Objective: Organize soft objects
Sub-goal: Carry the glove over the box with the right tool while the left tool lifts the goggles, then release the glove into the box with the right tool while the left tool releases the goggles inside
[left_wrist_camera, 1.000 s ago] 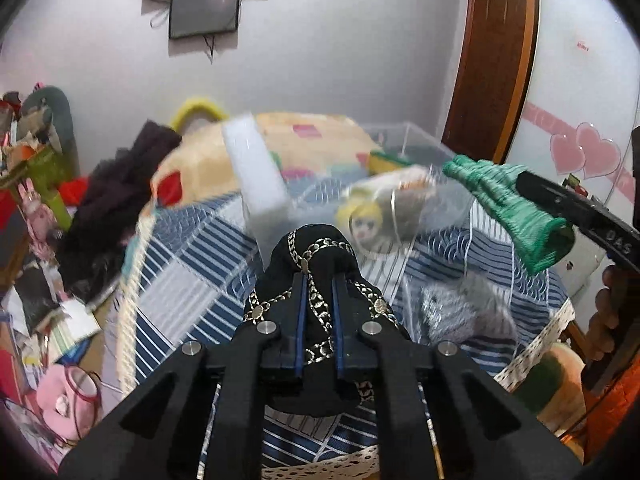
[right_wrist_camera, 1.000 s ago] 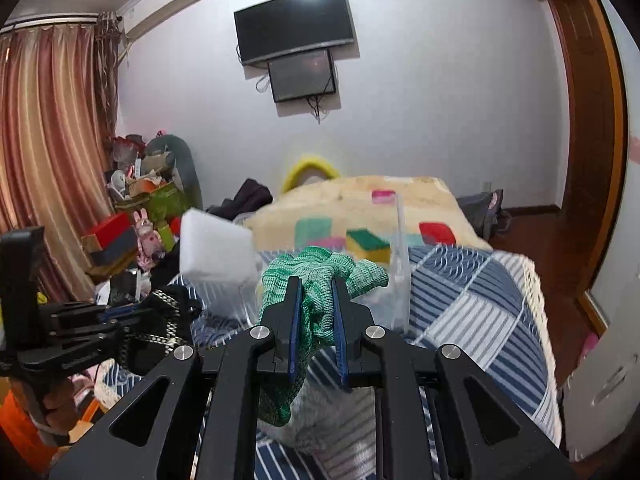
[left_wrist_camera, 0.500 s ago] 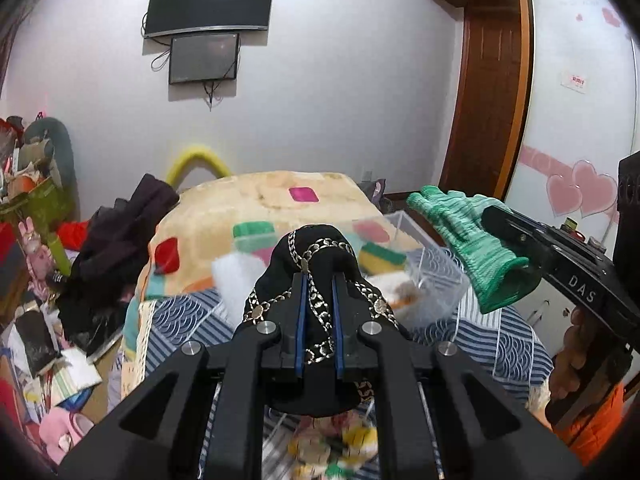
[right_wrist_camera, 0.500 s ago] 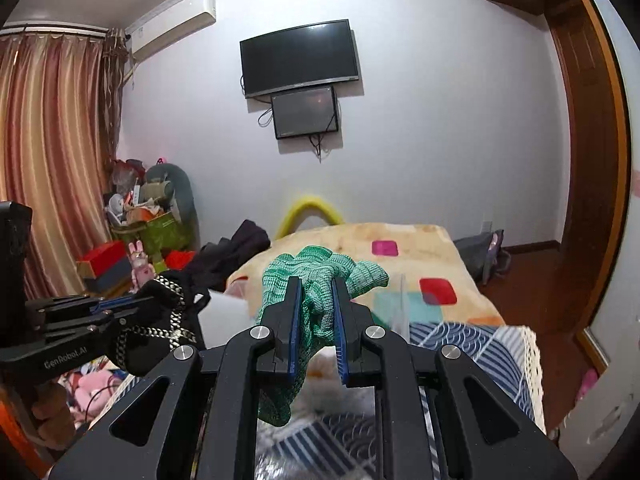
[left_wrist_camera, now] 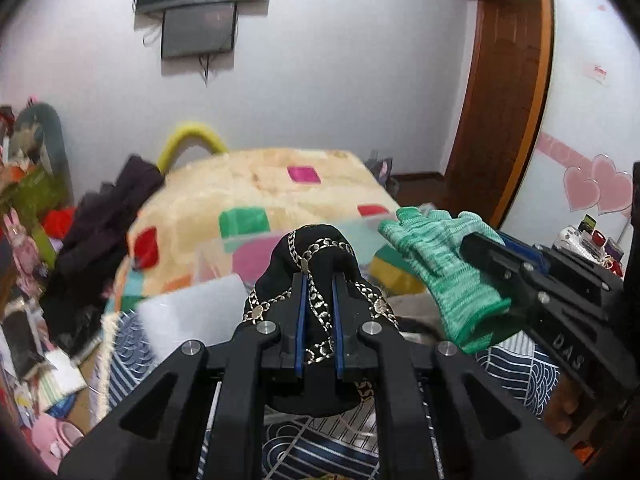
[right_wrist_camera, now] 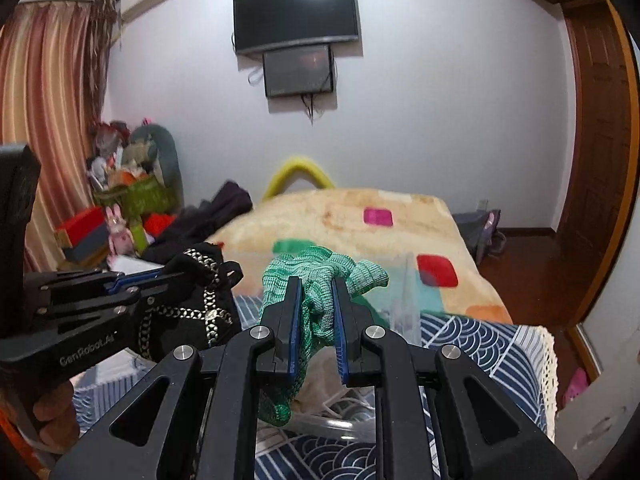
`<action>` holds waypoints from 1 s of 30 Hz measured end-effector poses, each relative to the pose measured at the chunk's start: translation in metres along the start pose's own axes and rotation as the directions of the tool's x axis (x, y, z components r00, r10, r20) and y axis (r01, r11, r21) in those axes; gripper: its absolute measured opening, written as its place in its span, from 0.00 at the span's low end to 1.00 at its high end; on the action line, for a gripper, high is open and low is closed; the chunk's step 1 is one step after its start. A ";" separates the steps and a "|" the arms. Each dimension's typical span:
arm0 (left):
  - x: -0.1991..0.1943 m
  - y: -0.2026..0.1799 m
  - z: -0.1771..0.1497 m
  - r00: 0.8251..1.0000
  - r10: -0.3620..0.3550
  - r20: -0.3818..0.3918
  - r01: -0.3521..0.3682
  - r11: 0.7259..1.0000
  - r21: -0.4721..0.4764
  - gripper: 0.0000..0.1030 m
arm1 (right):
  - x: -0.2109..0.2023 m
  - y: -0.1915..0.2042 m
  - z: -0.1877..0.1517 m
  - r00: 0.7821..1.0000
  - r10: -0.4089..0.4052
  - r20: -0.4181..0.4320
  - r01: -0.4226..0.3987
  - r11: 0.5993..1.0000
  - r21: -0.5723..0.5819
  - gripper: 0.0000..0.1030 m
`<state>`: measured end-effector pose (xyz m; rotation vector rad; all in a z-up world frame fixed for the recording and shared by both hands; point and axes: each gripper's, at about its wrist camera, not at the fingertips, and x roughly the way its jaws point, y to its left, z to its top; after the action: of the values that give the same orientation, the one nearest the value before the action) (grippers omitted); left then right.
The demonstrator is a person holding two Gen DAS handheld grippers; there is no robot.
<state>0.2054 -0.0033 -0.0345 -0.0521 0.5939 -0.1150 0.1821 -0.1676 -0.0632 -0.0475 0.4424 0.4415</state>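
My left gripper [left_wrist_camera: 319, 276] is shut on a black soft pouch with a silver chain [left_wrist_camera: 316, 256] and holds it in the air over the bed. It also shows in the right wrist view [right_wrist_camera: 196, 300]. My right gripper [right_wrist_camera: 316, 280] is shut on a green knitted glove [right_wrist_camera: 320, 276], which hangs down between the fingers. In the left wrist view the glove [left_wrist_camera: 444, 272] is to the right of the pouch, close beside it. A clear plastic box [right_wrist_camera: 404, 308] lies below, mostly hidden and blurred.
A blue and white patterned cloth [right_wrist_camera: 480, 340] covers the near surface. A cream blanket with coloured squares [left_wrist_camera: 256, 184] covers the bed behind. Dark clothes [left_wrist_camera: 104, 220] lie at the left. Toys and boxes [right_wrist_camera: 120, 208] crowd the left wall. A wooden door [right_wrist_camera: 596, 160] stands at the right.
Both grippers have stayed shut on their loads and been raised, then tipped back down a little. The two have come closer together, and the box has dropped low in view.
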 end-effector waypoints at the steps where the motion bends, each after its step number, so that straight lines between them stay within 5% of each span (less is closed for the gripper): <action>1: 0.009 0.002 -0.001 1.000 -0.008 -0.021 0.007 1.000 -0.011 0.10 | 0.003 0.001 -0.001 1.000 -0.010 -0.010 0.010 1.000 -0.010 0.13; 9: 0.042 -0.001 -0.014 0.995 -0.028 -0.097 0.026 1.000 -0.013 0.12 | 0.016 0.003 -0.009 0.996 -0.030 -0.086 0.026 0.999 -0.044 0.14; 16: 0.034 0.001 -0.013 0.994 -0.039 -0.104 0.037 0.999 -0.023 0.33 | -0.003 0.002 0.000 0.997 -0.068 -0.044 0.066 0.997 -0.050 0.46; 30: -0.040 0.005 -0.010 0.999 -0.024 0.022 0.024 1.000 -0.004 0.60 | -0.065 0.023 0.011 0.994 -0.042 0.101 0.050 0.996 -0.076 0.74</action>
<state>0.1674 0.0060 -0.0210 -0.0647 0.5714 -0.1367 0.1244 -0.1715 -0.0250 -0.1114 0.3256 0.4142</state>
